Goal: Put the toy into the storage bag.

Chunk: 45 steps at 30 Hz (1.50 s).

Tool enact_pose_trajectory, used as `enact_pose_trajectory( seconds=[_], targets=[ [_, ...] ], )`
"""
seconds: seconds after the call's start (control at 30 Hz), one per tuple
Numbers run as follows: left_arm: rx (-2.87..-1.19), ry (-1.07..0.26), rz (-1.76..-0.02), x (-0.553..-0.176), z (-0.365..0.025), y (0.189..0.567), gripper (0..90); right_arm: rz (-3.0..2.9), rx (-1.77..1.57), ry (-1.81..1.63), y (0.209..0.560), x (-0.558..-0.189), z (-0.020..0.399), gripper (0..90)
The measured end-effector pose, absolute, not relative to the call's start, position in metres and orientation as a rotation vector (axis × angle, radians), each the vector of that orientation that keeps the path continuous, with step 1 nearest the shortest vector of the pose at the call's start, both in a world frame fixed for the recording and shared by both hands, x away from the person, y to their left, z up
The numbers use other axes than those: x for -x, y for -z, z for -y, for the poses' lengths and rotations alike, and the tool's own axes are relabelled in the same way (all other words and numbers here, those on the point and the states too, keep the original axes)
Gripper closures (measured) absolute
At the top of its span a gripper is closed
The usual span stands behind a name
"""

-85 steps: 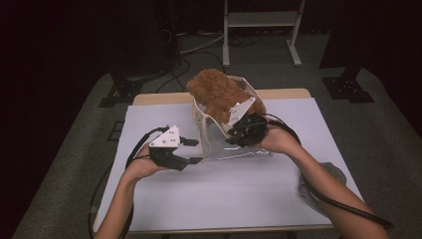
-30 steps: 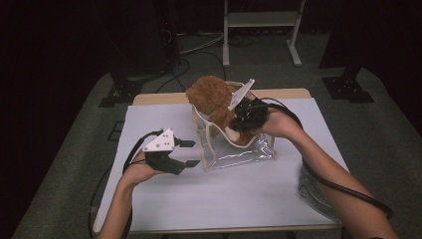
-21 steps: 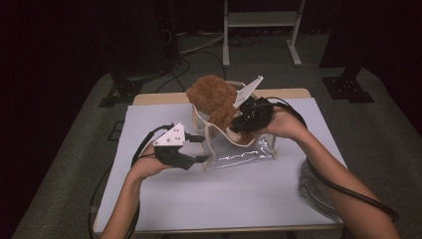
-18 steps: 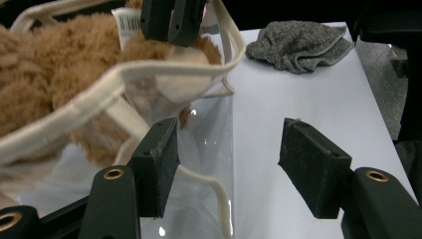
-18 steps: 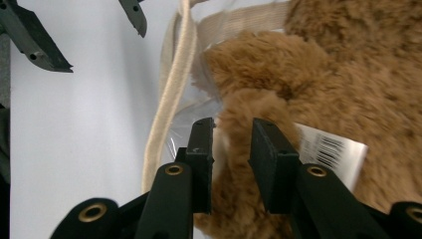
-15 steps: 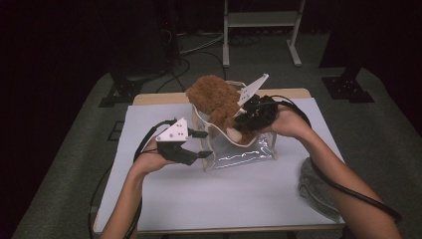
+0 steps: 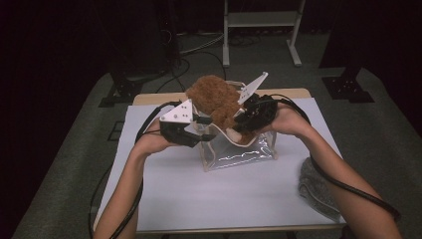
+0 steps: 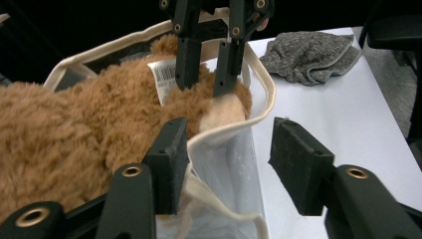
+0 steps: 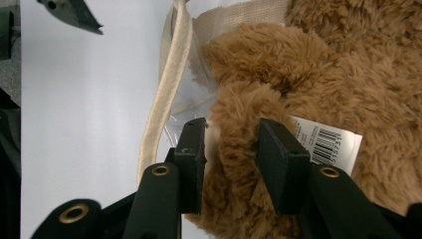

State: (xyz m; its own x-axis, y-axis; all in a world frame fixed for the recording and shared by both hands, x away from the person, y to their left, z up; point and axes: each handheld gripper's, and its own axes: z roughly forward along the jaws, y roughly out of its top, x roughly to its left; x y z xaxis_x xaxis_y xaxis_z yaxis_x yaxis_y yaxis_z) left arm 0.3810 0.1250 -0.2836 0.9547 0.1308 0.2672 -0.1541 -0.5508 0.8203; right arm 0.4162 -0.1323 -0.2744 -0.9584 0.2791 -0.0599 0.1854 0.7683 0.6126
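- The bench (image 7: 199,199), covered in white, carries everything; the work sits near its far middle, and a grey cloth (image 7: 313,186) lies apart at the person's right edge, untouched.
- The clear bag (image 7: 239,154), a see-through plastic tote with cream fabric trim, stands upright on the bench with its mouth open upward.
- The plush toy (image 7: 214,99), brown and shaggy, is only partly in: its lower end sits inside the bag's mouth, while most of its bulk rises above the rim and leans to the far left. A white barcode tag (image 9: 323,139) shows on its fur.
- The right claw (image 7: 244,119) reaches into the bag's mouth from the right. Its jaws have just been opening, and in the right gripper view they stand either side of a tuft of fur; whether the pads press on it is hard to tell, so the grip looks loose or let go.
- The left claw (image 7: 209,135) is at the bag's left rim. Its jaws have just been closing; in the left gripper view they straddle the cream edge and clear wall, with a gap on the outer side, so nothing is pinched yet.
- Judged from this, stuffing is about half done: left are gripping the rim to steady it and pressing the toy down inside.
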Motion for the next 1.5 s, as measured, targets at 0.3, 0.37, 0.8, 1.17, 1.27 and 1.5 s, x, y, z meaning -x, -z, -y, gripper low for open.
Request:
enact_pose_trajectory(
  seconds=[0.3, 0.37, 0.8, 1.17, 1.27, 1.5],
  targets=[
    [-2.207, -0.335, 0.044, -0.400, -0.112, 0.285, 56.3, -2.842, -0.345, -0.918, 0.271, -0.420, 0.130, 62.3],
    [-2.221, -0.323, 0.046, -0.403, -0.110, 0.287, 59.7, -2.848, -0.348, -0.915, 0.271, -0.422, 0.129, 62.5],
    [-2.242, -0.338, 0.061, -0.400, -0.108, 0.288, 82.8, -2.887, -0.319, -0.847, 0.271, -0.424, 0.124, 64.0],
    [-2.227, -0.316, 0.063, -0.394, -0.108, 0.289, 84.8, -2.886, -0.320, -0.741, 0.275, -0.428, 0.112, 80.8],
    [-2.224, -0.304, 0.063, -0.393, -0.108, 0.290, 85.0, -2.895, -0.324, -0.697, 0.278, -0.432, 0.108, 81.5],
    [-2.219, -0.290, 0.065, -0.392, -0.108, 0.292, 85.3, -2.917, -0.352, -0.590, 0.289, -0.442, 0.096, 82.5]
  ],
)
